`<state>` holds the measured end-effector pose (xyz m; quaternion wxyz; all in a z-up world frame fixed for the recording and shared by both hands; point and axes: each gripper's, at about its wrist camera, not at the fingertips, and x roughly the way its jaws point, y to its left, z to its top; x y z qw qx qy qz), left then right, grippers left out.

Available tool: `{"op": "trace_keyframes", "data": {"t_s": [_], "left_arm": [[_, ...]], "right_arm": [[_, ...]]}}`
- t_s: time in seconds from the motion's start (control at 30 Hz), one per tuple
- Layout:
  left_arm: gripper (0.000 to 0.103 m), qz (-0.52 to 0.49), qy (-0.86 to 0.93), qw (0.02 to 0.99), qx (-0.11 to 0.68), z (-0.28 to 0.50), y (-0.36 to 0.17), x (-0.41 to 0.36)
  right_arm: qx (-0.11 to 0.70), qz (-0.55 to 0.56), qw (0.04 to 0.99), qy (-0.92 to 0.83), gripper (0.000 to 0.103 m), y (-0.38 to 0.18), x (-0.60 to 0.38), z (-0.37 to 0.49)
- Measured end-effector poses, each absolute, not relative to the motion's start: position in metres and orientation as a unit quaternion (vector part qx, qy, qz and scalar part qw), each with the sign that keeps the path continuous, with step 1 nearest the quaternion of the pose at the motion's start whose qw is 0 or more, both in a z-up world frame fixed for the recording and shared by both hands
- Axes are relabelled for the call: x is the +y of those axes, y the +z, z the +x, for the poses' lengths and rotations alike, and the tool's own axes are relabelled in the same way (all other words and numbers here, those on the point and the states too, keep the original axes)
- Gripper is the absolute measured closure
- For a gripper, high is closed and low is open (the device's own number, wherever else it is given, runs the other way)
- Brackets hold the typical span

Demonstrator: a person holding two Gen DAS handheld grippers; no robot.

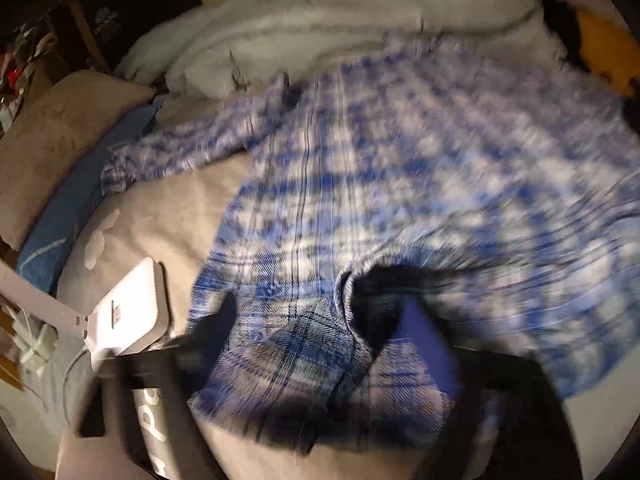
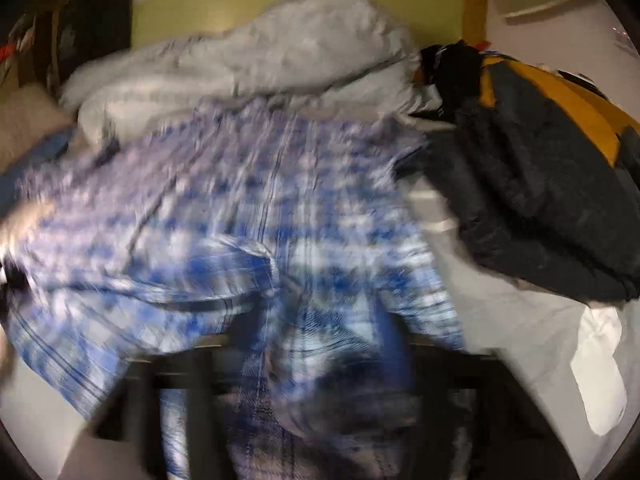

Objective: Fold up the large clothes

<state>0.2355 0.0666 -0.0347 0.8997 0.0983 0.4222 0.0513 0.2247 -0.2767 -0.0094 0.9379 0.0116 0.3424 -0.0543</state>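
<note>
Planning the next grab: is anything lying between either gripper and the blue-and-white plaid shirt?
Nothing visible. The blue-and-white plaid shirt lies directly under the left gripper and right gripper; the dark jacket sits aside.

White duvet (image 1: 320, 40); dark jacket (image 2: 540, 184); pillow (image 1: 52, 148)

On the bed (image 1: 168, 216) lie 1 plaid shirt (image 1: 400, 168), 1 grey duvet (image 1: 320, 32), 1 dark jacket (image 2: 540, 184), 1 white box (image 1: 128, 312) and 1 pillow (image 1: 60, 140).

shirt (image 1: 400, 168): blue-white plaid | duvet (image 2: 256, 64): pale grey | jacket (image 2: 540, 184): dark navy, mustard-yellow panel | pillow (image 1: 60, 144): tan
</note>
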Motion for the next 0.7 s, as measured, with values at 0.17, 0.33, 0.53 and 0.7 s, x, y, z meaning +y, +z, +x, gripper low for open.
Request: {"op": "trace_keyframes", "data": {"t_s": [0.17,0.33,0.53,0.7], "left_arm": [[0.009,0.044,0.020,0.917,0.397,0.215,-0.006,0.070],[0.009,0.054,-0.022,0.901,0.429,0.206,-0.013,0.050],[0.010,0.057,-0.087,0.887,0.451,0.205,-0.030,0.022],[0.047,0.038,-0.103,0.886,0.451,0.230,-0.044,0.014]], "right_arm": [[0.275,0.032,0.959,-0.057,0.021,0.023,-0.283,0.196],[0.365,0.046,0.929,0.026,0.017,0.016,-0.279,0.194],[0.431,0.025,0.894,0.124,0.043,0.000,-0.245,0.191],[0.465,0.040,0.873,0.140,0.067,-0.009,-0.235,0.197]]}}
